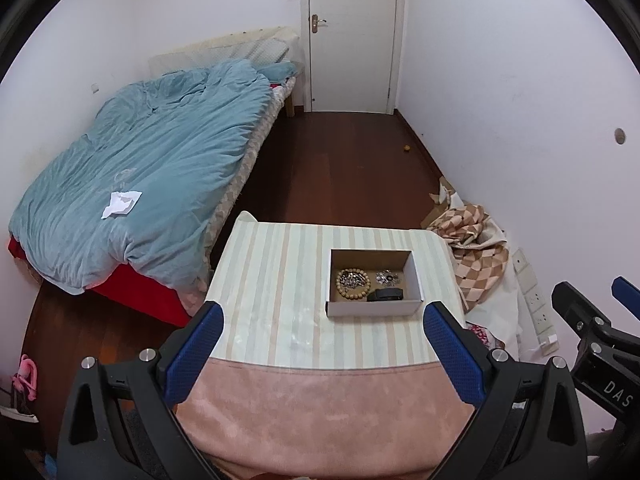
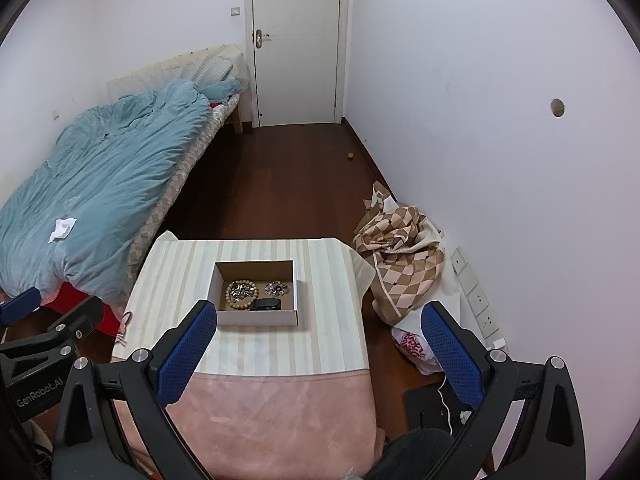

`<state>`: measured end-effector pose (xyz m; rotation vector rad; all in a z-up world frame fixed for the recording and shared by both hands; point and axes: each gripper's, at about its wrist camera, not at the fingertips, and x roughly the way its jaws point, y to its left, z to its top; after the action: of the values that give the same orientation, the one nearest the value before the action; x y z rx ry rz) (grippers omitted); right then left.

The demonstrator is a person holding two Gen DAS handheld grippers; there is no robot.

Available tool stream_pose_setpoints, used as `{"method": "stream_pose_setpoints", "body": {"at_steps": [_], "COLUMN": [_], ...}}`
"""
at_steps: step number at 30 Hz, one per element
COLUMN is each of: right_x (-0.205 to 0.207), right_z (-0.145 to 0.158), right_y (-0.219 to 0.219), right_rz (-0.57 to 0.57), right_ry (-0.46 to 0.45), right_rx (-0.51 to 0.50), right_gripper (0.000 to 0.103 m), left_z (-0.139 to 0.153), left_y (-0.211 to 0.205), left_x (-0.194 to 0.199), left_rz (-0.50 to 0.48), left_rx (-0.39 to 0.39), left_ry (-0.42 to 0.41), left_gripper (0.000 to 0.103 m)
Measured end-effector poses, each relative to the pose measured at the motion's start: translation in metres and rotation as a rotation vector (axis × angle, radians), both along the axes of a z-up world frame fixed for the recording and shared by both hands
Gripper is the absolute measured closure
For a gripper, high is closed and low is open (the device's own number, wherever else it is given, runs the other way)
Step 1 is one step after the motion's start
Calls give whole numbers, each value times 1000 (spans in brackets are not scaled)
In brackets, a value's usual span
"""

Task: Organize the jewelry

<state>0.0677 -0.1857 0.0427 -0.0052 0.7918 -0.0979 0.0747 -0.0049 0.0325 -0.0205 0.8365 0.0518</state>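
Both grippers hang above the near, pink end of the table, well short of the work. Left gripper (image 1: 320, 320): jaws spread wide, blue pads (image 1: 196, 350) bare, nothing held, nothing touched. Right gripper (image 2: 316, 320): same, splayed wide and empty; it sits just to the right of the left one, each showing at the edge of the other's view.

Step in hand, as I read it: either the start or the close. Every piece in sight already lies in the box, none loose on the cloth. If sorting remains, the next move calls for a descent into the box with the jaws narrowed first, since its walls leave little room.

Further out, on the striped cloth of the table (image 1: 276, 280): open cardboard box (image 1: 374, 314), standing flat. Inside, a wooden bead bracelet (image 1: 340, 282) at left, ringed around a heap of small metal pieces (image 1: 353, 279). Beside it, apart, a second metal cluster (image 1: 387, 277). A dark flat object (image 1: 385, 294) lies against the near wall; what it is I cannot tell.

Beyond: bed with blue quilt (image 1: 152, 160), closed door (image 1: 352, 32).
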Motion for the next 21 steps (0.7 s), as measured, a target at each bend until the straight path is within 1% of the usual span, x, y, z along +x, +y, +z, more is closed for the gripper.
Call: {"method": "stream_pose_setpoints", "body": {"at_steps": [7, 13, 17, 21], "right_x": [44, 71, 81, 82], "right_z": [-24, -44, -53, -57], "right_y": [-2, -3, -3, -1], "right_rz": [-10, -12, -13, -8], "right_ry": [58, 111, 133, 142], "right_rx": [-5, -2, -3, -4], "right_gripper": [0, 0, 0, 0], "left_z": [-18, -33, -37, -41], "left_y": [-2, -3, -4, -4], "left_x": [35, 58, 66, 69], "left_rz": [-4, 2, -3, -3], "left_rx": [12, 22, 23, 17], "left_ry": [59, 100, 113, 122], "left_gripper": [1, 1, 1, 1]}}
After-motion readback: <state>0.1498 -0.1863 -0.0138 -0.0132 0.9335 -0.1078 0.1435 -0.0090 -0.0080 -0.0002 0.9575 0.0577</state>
